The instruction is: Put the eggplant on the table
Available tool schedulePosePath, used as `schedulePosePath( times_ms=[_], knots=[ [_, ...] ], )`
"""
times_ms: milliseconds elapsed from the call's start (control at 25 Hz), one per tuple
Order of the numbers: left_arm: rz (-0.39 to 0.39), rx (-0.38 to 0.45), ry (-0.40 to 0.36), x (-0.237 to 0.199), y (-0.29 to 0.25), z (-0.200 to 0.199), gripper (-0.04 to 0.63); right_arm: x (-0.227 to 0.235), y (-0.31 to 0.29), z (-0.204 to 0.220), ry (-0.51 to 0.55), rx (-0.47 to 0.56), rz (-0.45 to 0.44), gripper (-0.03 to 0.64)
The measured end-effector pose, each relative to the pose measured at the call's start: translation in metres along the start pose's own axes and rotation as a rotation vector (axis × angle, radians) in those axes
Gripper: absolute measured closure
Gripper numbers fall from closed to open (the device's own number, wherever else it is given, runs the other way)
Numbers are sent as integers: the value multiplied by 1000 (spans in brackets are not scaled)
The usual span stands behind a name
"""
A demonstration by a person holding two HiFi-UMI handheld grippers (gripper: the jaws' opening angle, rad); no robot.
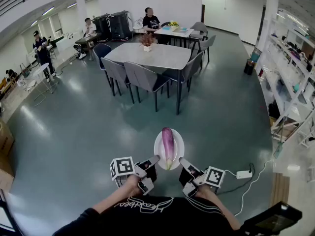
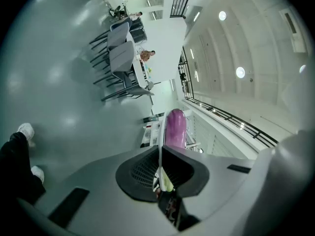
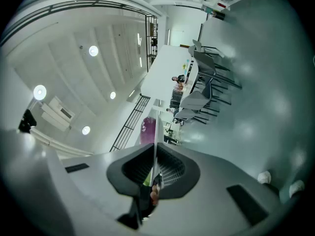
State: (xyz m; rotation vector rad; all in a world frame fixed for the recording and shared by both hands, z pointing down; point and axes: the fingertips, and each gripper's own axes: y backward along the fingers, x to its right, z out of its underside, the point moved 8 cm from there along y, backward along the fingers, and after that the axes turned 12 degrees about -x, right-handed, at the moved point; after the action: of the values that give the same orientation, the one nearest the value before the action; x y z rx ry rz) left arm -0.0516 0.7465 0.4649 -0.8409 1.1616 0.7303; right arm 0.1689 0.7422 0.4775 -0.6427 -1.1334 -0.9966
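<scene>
A purple eggplant (image 1: 168,142) lies lengthwise on a white plate (image 1: 158,150) that is held in the air above the grey floor. My left gripper (image 1: 154,161) is shut on the plate's near left rim and my right gripper (image 1: 182,161) on its near right rim. In the left gripper view the plate (image 2: 160,149) shows edge-on between the jaws of the gripper (image 2: 161,165), with the eggplant (image 2: 175,127) beyond it. The right gripper view shows the same plate edge (image 3: 156,132) in the gripper (image 3: 154,165) and the eggplant (image 3: 147,130) behind it. The grey table (image 1: 157,56) stands several steps ahead.
Grey chairs (image 1: 143,79) ring the table, which carries a small flower pot (image 1: 147,42). People sit and stand at the far left and back. A white power strip (image 1: 243,174) with its cable lies on the floor at right. Shelves (image 1: 290,73) line the right wall.
</scene>
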Motion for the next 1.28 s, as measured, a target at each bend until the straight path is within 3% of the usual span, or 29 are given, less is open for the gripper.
schedulePosePath(
  times_ms=[640,1280],
  knots=[
    [-3,15,-1,8,-15,13,569,-1,19,-9,21,-19,-8,597],
    [-58,-3,5,8,-21,10,568,18,21,-10,-80,-17,-30,597]
  ],
)
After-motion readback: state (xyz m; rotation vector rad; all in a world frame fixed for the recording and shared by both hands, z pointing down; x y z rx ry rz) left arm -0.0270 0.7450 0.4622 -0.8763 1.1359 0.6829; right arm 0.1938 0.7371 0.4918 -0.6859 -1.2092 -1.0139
